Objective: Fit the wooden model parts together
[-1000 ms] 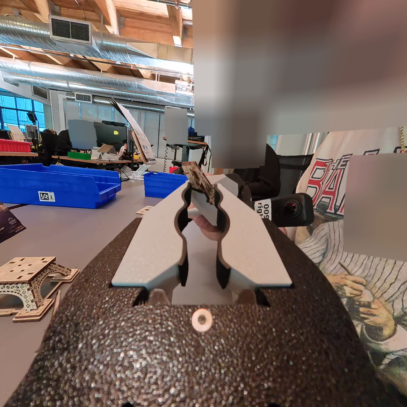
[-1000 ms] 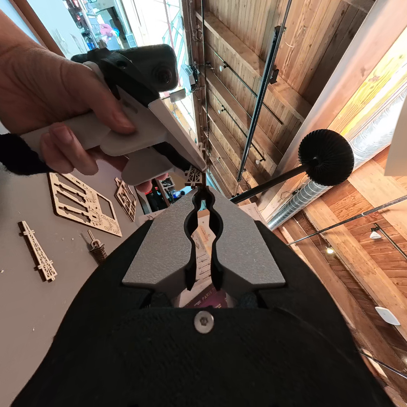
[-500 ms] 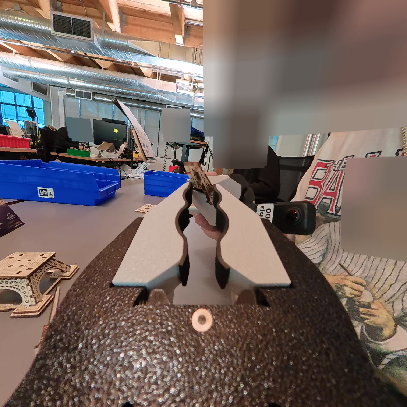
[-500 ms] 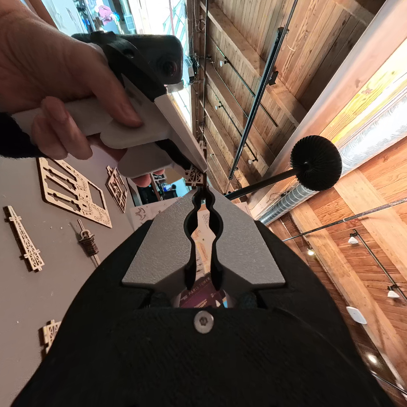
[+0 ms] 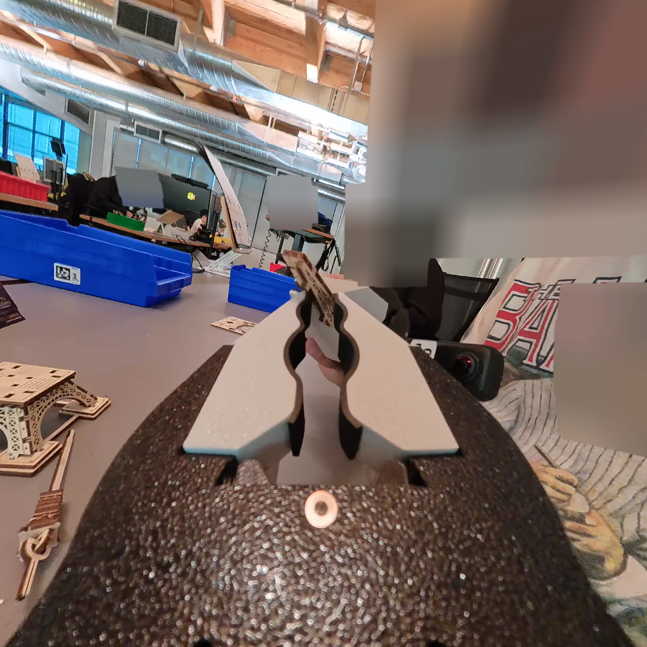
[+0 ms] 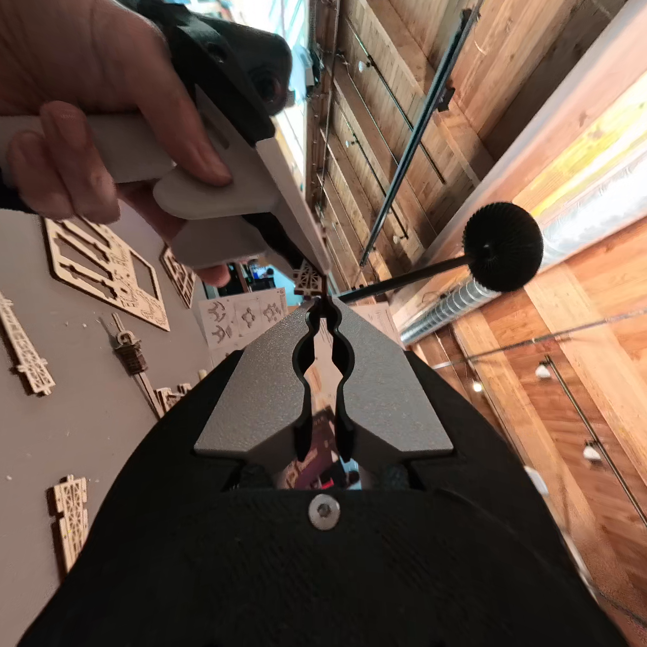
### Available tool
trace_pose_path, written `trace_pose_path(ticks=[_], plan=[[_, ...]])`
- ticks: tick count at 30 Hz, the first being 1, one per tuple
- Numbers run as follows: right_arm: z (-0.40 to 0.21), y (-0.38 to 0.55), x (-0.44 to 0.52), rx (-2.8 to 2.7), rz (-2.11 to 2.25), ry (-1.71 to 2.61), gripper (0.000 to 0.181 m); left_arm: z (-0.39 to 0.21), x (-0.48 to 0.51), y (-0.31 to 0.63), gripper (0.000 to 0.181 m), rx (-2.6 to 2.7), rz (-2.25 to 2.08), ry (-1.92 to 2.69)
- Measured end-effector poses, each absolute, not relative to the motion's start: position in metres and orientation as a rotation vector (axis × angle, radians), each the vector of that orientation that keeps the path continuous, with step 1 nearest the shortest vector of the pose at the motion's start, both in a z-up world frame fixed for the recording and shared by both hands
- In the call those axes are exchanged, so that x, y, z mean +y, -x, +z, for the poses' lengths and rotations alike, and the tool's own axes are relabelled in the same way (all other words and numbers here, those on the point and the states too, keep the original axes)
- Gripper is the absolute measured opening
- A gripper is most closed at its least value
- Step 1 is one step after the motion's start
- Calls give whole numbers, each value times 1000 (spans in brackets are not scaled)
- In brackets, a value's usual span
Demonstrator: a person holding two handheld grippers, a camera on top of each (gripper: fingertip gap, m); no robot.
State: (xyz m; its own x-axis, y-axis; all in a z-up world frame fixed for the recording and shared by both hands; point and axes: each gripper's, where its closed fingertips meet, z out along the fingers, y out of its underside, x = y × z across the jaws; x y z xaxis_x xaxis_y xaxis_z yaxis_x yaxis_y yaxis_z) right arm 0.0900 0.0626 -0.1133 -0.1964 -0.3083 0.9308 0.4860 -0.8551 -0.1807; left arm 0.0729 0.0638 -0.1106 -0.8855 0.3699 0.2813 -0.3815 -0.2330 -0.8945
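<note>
My left gripper (image 5: pixel 317 297) is shut on a small wooden lattice part (image 5: pixel 310 285) that sticks up out of its light grey fingertips. In the right wrist view the same lattice part (image 6: pixel 307 278) sits at the tips of the left gripper (image 6: pixel 320 276), held by a hand (image 6: pixel 87 87). My right gripper (image 6: pixel 324 303) meets it tip to tip, shut on a thin dark wooden piece (image 6: pixel 324 292) seen edge-on against the lattice part. Both are held in the air above the grey table (image 5: pixel 122 332). The joint between the pieces is hidden by the fingertips.
A wooden tower base (image 5: pixel 31 402) and a spire piece (image 5: pixel 42 518) lie at the left. Blue bins (image 5: pixel 87 259) stand at the back. A cut-out wood sheet (image 6: pixel 105 269), lattice strips (image 6: pixel 24 350) and an instruction sheet (image 6: pixel 245 318) lie on the table. A person's torso (image 5: pixel 525 420) is on the right.
Both grippers stay shut and tip to tip. The pair has shifted: the left gripper and hand loom larger in the right wrist view, and more table shows in both views.
</note>
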Motion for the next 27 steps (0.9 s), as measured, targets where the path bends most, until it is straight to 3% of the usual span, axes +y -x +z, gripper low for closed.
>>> trace_pose_path(ticks=[1, 2, 8, 11, 16, 27], plan=[[-112, -91, 60, -213, -2113, 1571, 0, -111, 62, -76, 16, -1570, 2165, -39], [-109, -90, 58, -243, -2161, 1558, 0, -111, 62, -78, 28, -1583, 2179, -60], [-112, -99, 35, -322, -2274, 1622, 0, -121, 77, -89, 63, -1902, 2063, -56], [-120, -94, 38, -452, -2182, 1649, 0, -110, 94, -104, 52, -2114, 1914, -82], [-138, -79, 69, -646, -1865, 1702, 0, -118, 92, -84, 29, -2248, 1271, 70], [-148, -65, 79, -908, -1798, 1704, 0, -149, 86, -55, 16, -1961, 597, 145]])
